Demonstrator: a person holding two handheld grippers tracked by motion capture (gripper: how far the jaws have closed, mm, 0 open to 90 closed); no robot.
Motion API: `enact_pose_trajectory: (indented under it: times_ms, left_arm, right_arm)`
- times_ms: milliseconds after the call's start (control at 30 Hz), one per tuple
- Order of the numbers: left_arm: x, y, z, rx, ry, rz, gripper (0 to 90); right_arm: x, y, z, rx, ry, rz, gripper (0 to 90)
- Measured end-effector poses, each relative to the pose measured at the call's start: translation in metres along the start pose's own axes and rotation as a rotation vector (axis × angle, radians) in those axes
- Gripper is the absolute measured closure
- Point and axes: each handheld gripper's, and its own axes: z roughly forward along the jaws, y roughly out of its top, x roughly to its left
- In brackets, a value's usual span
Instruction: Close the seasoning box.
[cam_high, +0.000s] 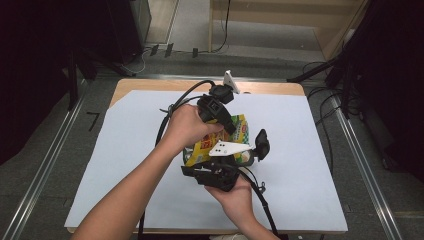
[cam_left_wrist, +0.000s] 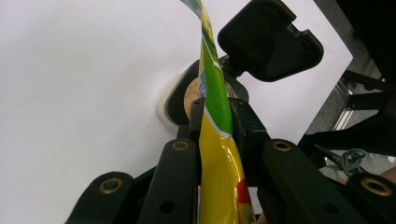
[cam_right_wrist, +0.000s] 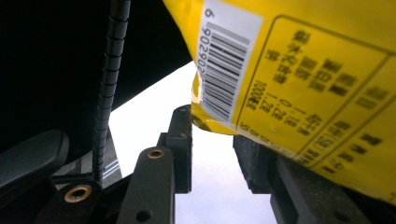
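From the high view, a yellow-and-green pouch is held up off the white table between two hands: the left hand-held gripper comes at it from the far side, the right hand-held gripper from the near side, low down. It looks like a thin printed foil or plastic pack, light, and soft enough to bend and sag where nothing supports it. In the left gripper view, the pouch runs edge-on between the jaws of the left hand-held gripper, which stand narrow and clamp on its flat seam; beyond them the other gripper's dark parts hang over the table. The glossy film there is probably slippery, so a hold on the flat sealed edge seems safer than one on the fuller body, which would give under pressure. In the right gripper view, the pouch, barcode side showing, hangs close over the right hand-held gripper; a clear gap of table shows between the two jaws, and the pouch's lower corner sits above that gap and across the right-hand jaw, so I cannot tell whether this one really pinches it. A firmer bite on that bottom corner would likely steady it.
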Motion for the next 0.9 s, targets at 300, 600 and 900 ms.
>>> enact_pose_trajectory:
  times_ms: [300, 600, 900]
  left_arm:
    - [0.005, 0.002, 0.001, 0.008, -0.02, -0.02, 81.0]
    - [0.012, 0.003, 0.0, 0.009, -0.026, -0.044, 80.5]
    - [0.013, 0.005, 0.004, 0.021, -0.023, -0.048, 80.2]
  right_arm:
    - [-0.001, 0.001, -0.001, 0.006, -0.006, -0.009, 70.0]
    - [-0.001, 0.004, -0.001, 0.008, -0.013, -0.026, 69.7]
    - [-0.006, 0.004, -0.001, 0.018, 0.016, 0.013, 69.7]
